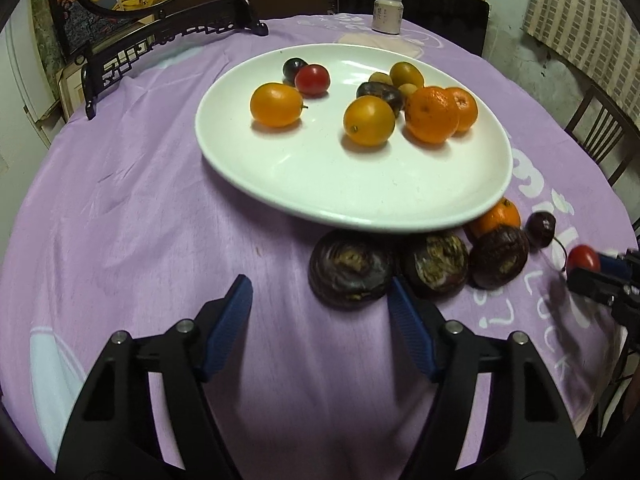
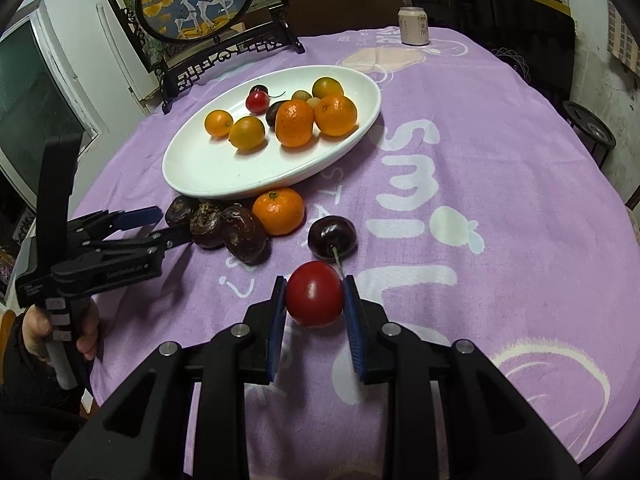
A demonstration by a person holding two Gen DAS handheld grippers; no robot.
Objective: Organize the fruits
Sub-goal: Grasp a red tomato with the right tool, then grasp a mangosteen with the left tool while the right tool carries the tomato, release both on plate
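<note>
Two grippers in play, mine both. My right gripper (image 2: 314, 300) is clenched on a red cherry tomato (image 2: 315, 299), pads pressing either side of it, held just over the purple tablecloth (image 2: 480, 160); can't tell if it's lifted clear or touching the cloth. My left gripper (image 1: 320, 312) is spread wide and empty, hovering low, its right finger just beside the nearest of three dark water chestnuts (image 1: 350, 270).

Step in hand, as I read it: moving loose fruit onto the white oval plate (image 2: 200, 172). The plate already has kumquats, two mandarins, another red tomato, a dark cherry and some small olive-coloured fruit. Off the plate: the three chestnuts, one mandarin (image 2: 279, 211) right against the plate rim, one dark cherry (image 2: 332, 237) just ahead of my right fingertips.

Next move, my guess: lift the tomato, carry it forward-left over the rim, and release above a bare patch at the near end of the plate. Needs enough height to clear the cherry and mandarin. The tomato is round and smooth, so it may roll once dropped; set it low. The left gripper can then shift right and close on the near chestnut.
</note>
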